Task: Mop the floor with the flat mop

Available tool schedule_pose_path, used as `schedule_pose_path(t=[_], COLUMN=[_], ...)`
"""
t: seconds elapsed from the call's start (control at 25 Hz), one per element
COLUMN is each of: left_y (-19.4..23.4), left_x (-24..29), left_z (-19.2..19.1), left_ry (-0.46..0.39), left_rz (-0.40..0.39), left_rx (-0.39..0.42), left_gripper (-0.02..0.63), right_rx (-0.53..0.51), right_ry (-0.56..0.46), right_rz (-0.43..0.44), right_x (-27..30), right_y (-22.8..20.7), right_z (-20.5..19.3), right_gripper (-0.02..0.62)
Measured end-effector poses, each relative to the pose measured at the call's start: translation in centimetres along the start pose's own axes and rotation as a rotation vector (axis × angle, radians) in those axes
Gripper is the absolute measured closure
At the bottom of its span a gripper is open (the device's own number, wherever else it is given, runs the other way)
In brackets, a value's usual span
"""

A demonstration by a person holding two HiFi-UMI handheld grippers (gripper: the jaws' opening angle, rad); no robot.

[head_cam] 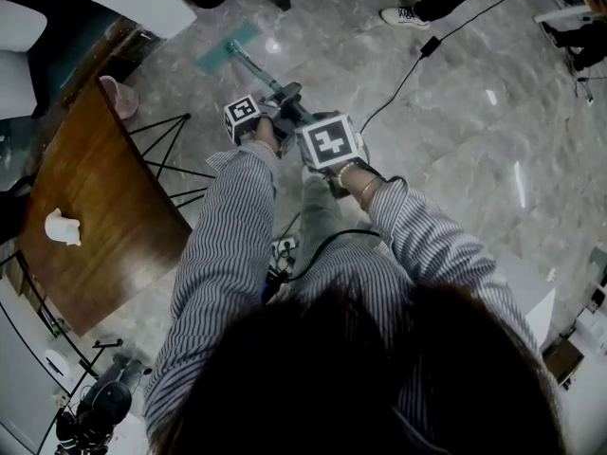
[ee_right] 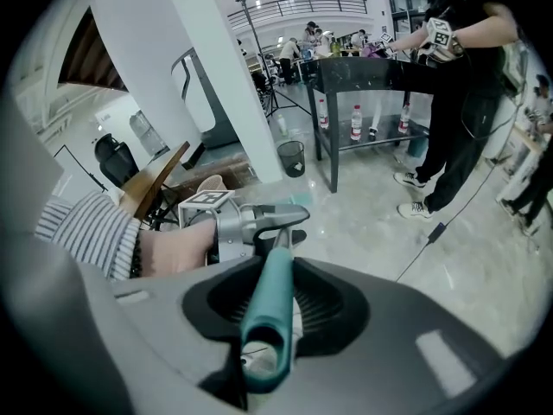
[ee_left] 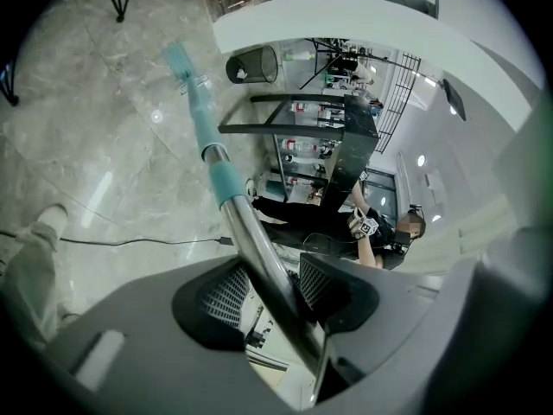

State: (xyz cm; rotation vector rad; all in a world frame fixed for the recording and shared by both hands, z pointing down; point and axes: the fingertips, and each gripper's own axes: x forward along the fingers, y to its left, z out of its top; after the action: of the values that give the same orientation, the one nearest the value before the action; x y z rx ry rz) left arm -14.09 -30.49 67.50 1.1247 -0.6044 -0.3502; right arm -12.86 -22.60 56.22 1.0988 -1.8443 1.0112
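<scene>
The flat mop has a teal head [head_cam: 228, 45] lying on the marble floor ahead of me, with its pole [head_cam: 258, 72] slanting back toward my hands. My left gripper [head_cam: 275, 102] is shut on the metal part of the pole [ee_left: 259, 266], below the teal sleeve [ee_left: 210, 150]; the mop head [ee_left: 179, 57] shows far down the pole. My right gripper [head_cam: 308, 121] sits just behind the left one and is shut on the teal handle end [ee_right: 266, 309]. The left gripper [ee_right: 259, 223] appears directly ahead in the right gripper view.
A wooden table [head_cam: 95, 207] stands to my left with black tripod legs [head_cam: 171, 150] beside it. A black cable [head_cam: 417, 60] crosses the floor ahead, near a person's shoes [head_cam: 403, 15]. A bin [ee_left: 255, 63] and a black shelf table [ee_left: 337, 115] stand beyond the mop head.
</scene>
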Motion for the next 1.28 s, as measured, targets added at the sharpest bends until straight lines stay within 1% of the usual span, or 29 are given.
schedule_pose_path(t=[0.16,0.36,0.76,0.96,1.08,1.16,1.28], left_y=[1.3,3.9,12.3,16.0,17.9,19.3,20.6], left_x=[-0.5,-0.8,-0.7,-0.4,-0.4,-0.5,-0.4], left_z=[-4.0,-11.6,-29.7,-38.7,-43.5,-46.6,-50.8], left_ry=[-0.014,-0.019,-0.007,0.011,0.006,0.0,0.022], left_rz=[-0.002,-0.007,-0.009,0.01,0.015,0.018,0.028], left_rx=[-0.001,-0.006,-0.019,-0.032,-0.066,-0.105,-0.126], left_gripper=[0.431,0.433,0.451,0.465,0.469,0.474,0.482], right_rx=[-0.002,-0.012,-0.011,-0.036,-0.084,-0.103,-0.112], right_ry=[0.005,0.015,0.067,0.119,0.134,0.173,0.201], right_rz=[0.001,0.003,0.036,0.051,0.043,0.022,-0.001], right_x=[-2.2,-5.9,-12.8,-16.2,-18.3,-19.4,-21.5], right_y=[-0.8,-2.9,-8.0,-10.6,-11.9,-12.9,-14.7], right_z=[-3.7,-10.6,-28.9,-37.6,-42.0,-45.5,-49.2], right_gripper=[0.482,0.482,0.482,0.482,0.482,0.482,0.482])
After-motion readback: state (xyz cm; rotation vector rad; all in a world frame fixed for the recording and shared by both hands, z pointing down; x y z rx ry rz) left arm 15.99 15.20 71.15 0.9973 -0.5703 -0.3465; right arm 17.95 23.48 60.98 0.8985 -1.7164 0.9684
